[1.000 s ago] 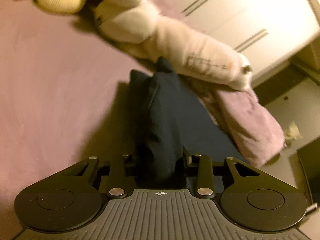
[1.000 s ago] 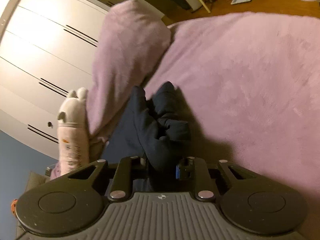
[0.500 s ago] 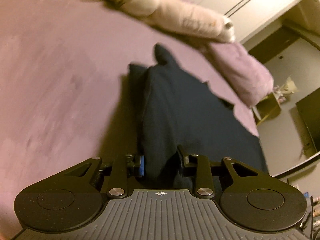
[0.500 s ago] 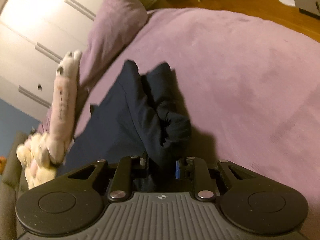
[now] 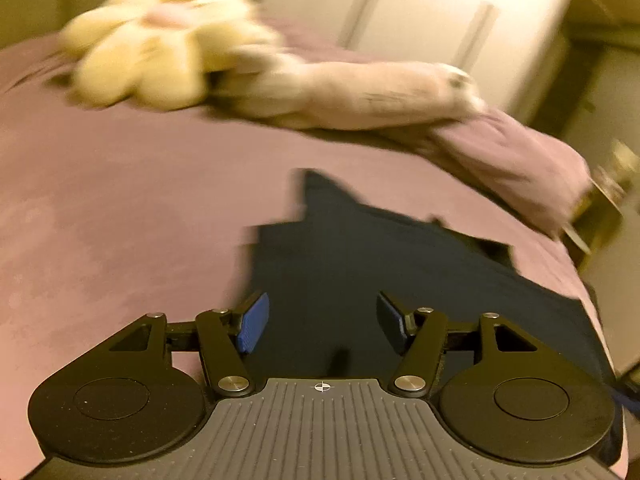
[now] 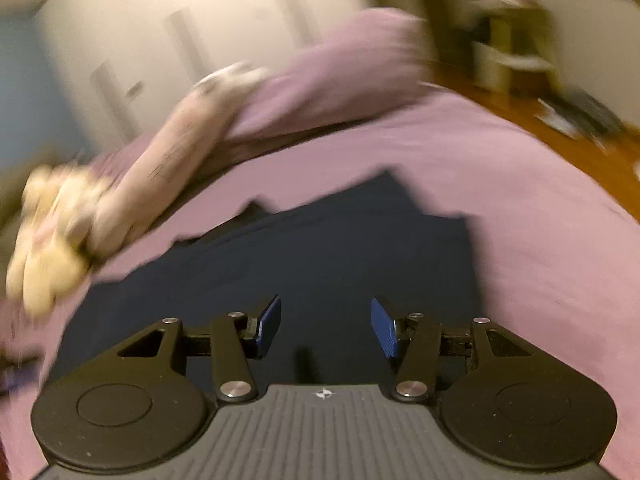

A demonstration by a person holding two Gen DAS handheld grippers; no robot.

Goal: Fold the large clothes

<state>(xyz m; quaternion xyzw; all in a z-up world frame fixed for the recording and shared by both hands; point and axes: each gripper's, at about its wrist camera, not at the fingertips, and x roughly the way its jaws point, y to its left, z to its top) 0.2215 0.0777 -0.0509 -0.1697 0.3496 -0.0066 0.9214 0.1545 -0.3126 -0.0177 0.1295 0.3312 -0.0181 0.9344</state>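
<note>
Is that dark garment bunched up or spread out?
Spread out: the dark garment lies flat on the purple bedspread, neither tongs gripping it.

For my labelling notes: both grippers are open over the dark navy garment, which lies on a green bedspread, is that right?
Not quite: the bedspread is purple-pink, as the right wrist view shows. The rest holds: left gripper and right gripper are open over the dark navy garment.

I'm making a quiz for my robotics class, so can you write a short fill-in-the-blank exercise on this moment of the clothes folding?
1. The dark navy garment lies spread on a bed cover coloured ____.
2. The left hand-held gripper has its jaws ____.
3. The right hand-held gripper holds ____ between its pads.
4. The blurred plush toys lie ____ the garment, near the pillow.

Missing words: purple; open; nothing; beyond
</note>
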